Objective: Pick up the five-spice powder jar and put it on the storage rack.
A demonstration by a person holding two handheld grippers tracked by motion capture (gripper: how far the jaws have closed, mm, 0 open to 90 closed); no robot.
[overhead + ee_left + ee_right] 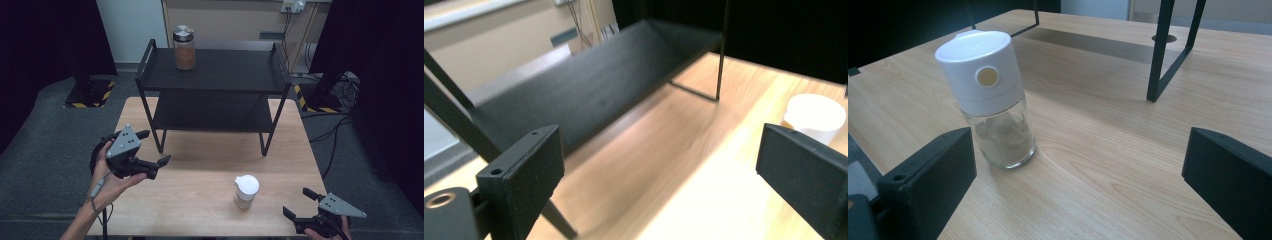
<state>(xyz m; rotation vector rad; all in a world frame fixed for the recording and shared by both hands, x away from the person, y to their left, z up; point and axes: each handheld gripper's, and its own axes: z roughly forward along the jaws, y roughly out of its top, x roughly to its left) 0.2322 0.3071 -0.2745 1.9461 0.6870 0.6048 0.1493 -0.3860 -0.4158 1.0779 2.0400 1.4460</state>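
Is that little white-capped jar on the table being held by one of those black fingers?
No, the white-capped jar stands alone on the wooden table, with the right gripper open and its fingers apart from it.

Two jars: one white-capped shaker jar [246, 191] on table [200, 200] at 5 o'clock, one metal-lidded jar [184, 48] on rack top at 12 o'clock. One black two-tier rack [215, 85]. Two grippers: left gripper [150, 150] at 8 o'clock, right gripper [297, 205] at 4 o'clock.
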